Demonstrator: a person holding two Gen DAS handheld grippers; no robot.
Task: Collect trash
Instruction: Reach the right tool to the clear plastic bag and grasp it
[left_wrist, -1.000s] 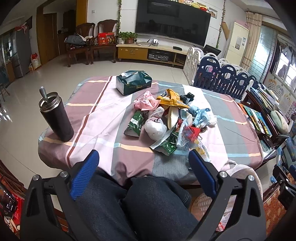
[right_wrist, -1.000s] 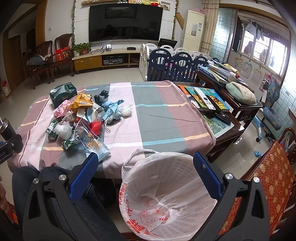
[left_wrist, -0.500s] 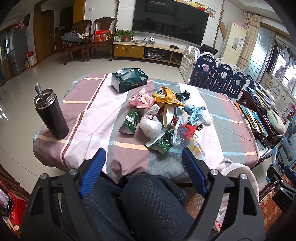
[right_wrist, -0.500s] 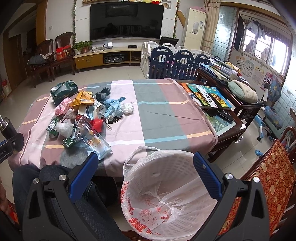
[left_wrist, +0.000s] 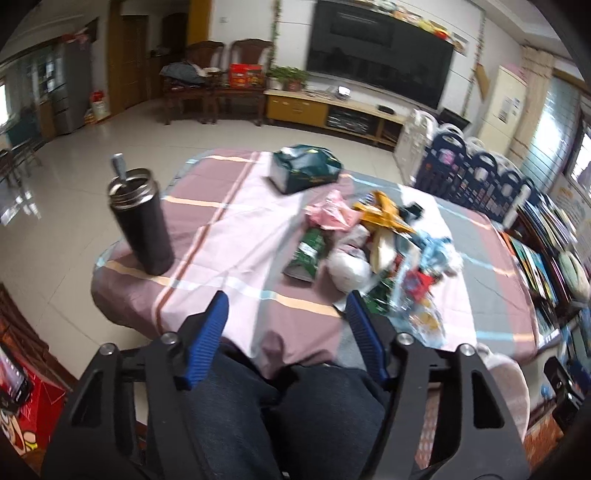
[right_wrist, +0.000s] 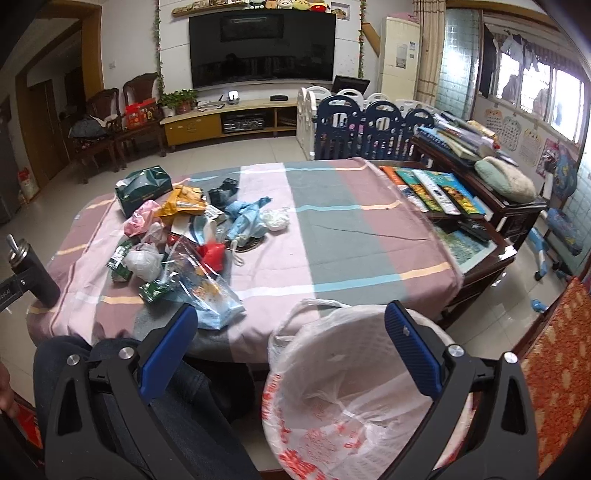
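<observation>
Our landmark is the green tissue box (right_wrist: 144, 189). The trash pile (right_wrist: 184, 243) lies just beside it on the checked tablecloth (right_wrist: 351, 236), toward us: crumpled wrappers, a white wad, blue masks, a clear plastic bag. We judge all of it light, soft and slippery; best pinched at a bunched fold or raised edge.

Our left gripper (left_wrist: 288, 314) is closing with nothing between its jaws. Our right gripper (right_wrist: 291, 328) stands wide and empty above the lined wastebasket (right_wrist: 354, 387). The liner's red print is unreadable; no brand legible.
</observation>
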